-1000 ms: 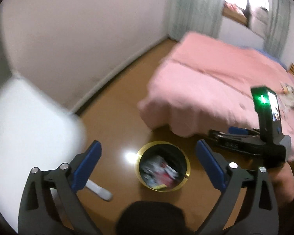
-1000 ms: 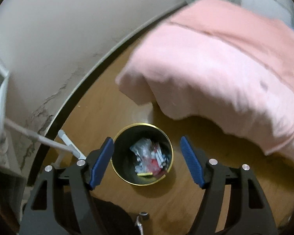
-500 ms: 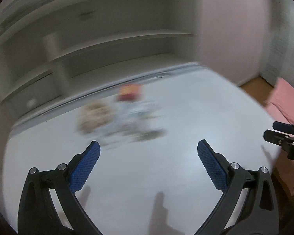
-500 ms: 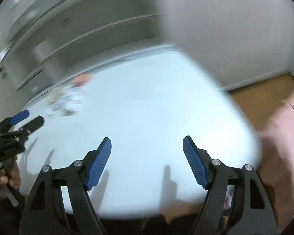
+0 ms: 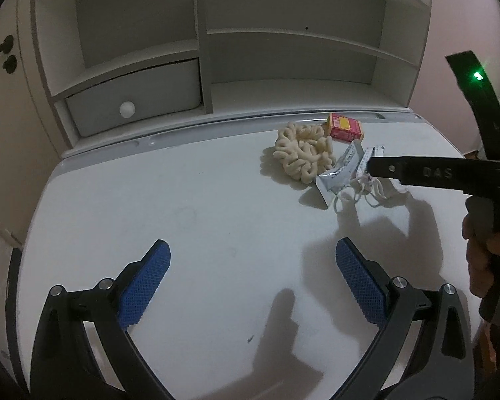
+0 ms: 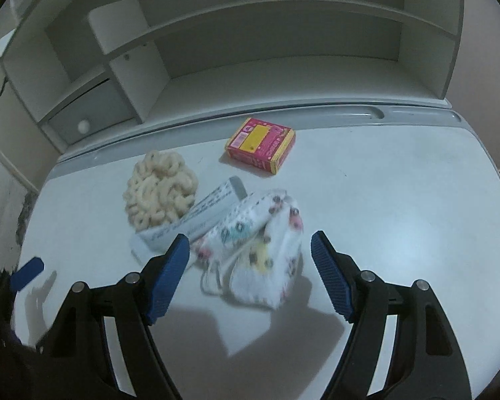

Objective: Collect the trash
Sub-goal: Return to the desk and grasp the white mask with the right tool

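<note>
A patterned face mask (image 6: 266, 250) lies crumpled on the white desk (image 6: 400, 206), between the wide-apart blue pads of the right gripper (image 6: 248, 278), which grips nothing. A silver wrapper (image 6: 200, 216) touches the mask's left side, its long axis slanting from near left to far right. A cream scrunchie (image 6: 160, 193) sits against the wrapper, and a pink box (image 6: 260, 146) lies farther back near the shelf unit (image 6: 250, 50). The left gripper (image 5: 251, 283) hangs spread and empty over bare desk.

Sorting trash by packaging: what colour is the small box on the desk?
Pink-red with yellow panels; clearest in the right wrist view.
</note>
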Motion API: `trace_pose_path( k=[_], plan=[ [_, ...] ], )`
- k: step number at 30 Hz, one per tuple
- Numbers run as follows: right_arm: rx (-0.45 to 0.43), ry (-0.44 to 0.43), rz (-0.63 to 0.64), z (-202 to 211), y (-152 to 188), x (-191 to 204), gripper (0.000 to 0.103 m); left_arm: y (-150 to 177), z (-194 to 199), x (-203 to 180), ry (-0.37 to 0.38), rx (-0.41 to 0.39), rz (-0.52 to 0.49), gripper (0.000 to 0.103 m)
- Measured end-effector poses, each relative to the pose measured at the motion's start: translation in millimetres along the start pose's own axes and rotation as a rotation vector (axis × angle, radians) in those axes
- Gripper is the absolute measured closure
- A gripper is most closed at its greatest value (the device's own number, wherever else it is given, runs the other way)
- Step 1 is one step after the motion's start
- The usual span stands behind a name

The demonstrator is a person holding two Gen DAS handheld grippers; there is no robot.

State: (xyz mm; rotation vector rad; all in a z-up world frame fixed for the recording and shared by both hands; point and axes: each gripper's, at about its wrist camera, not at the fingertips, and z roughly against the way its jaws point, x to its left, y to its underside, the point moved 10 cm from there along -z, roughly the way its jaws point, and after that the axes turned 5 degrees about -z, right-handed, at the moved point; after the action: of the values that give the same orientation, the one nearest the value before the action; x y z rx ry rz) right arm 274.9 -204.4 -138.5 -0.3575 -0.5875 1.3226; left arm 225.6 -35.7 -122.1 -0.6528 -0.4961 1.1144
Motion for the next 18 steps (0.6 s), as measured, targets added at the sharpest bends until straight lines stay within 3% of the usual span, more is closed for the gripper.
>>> trace_pose_path(
  k=[3, 5, 6, 7, 13, 18],
  plan=[
    [0.015, 0.014, 0.003, -10, 0, -2, 0.040, -7, -8, -8, 0.015, 0.000, -0.009, 0.006],
    [0.015, 0.023, 0.007, -12, 1, -4, 0.057, -12, -13, -12, 0.021, -0.004, -0.017, 0.006],
    [0.018, 0.019, 0.013, -11, 3, -4, 0.077, -14, -16, -15, 0.024, -0.006, -0.023, 0.006],
    [0.020, 0.006, 0.011, -11, 2, -4, 0.080, -16, -17, -17, 0.024, -0.006, -0.032, 0.006],
    [-0.034, -0.017, 0.005, 26, 11, -29, 0.081, -32, -37, -48, 0.053, -0.004, -0.122, 0.007],
    [-0.047, -0.021, -0.012, 52, 26, -55, 0.081, -40, -64, -72, 0.075, 0.053, -0.153, 0.009]
  ],
)
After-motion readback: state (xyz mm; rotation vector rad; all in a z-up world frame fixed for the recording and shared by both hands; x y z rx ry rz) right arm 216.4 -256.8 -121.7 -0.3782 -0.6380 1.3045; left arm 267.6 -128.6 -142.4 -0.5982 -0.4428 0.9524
